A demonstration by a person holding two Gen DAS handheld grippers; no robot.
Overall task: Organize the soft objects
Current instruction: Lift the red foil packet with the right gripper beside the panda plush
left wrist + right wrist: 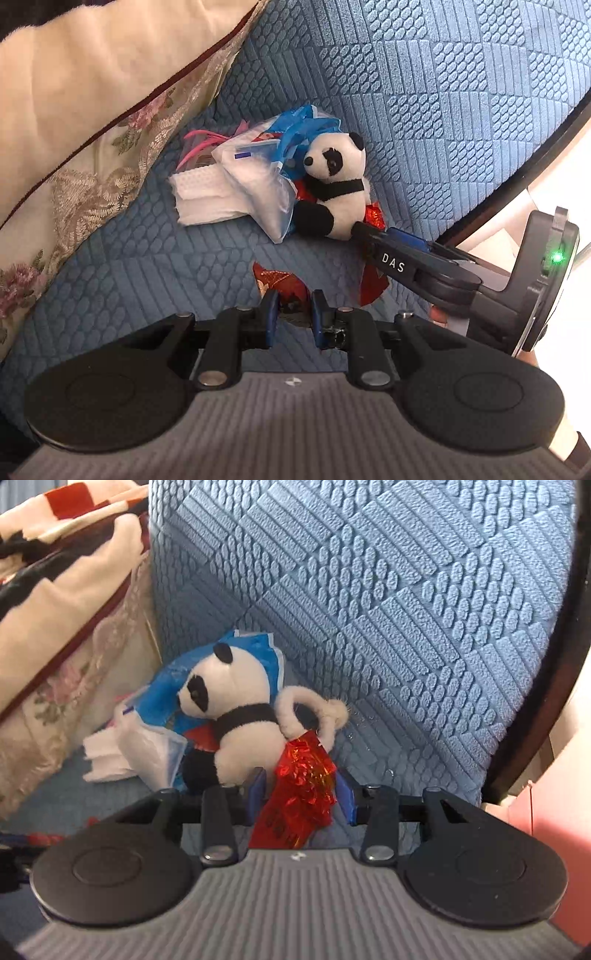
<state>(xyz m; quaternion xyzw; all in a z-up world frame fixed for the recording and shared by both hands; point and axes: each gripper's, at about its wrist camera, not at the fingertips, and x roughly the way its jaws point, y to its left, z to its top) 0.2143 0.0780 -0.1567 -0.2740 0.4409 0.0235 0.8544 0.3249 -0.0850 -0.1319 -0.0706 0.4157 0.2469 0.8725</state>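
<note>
Blue quilted cushion point(443, 92) under toy pile point(280, 177)

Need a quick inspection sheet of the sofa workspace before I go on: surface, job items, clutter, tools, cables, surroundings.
Surface: blue quilted sofa cover.
Job's things: panda against a plastic bag; white cloths beside it.
Clutter: red foil wrapper.
Tools: left tool shut on a red foil scrap; right tool open, wrapper between its pads.
Cables: nothing seen.
Surroundings: floral cushion on the left.
</note>
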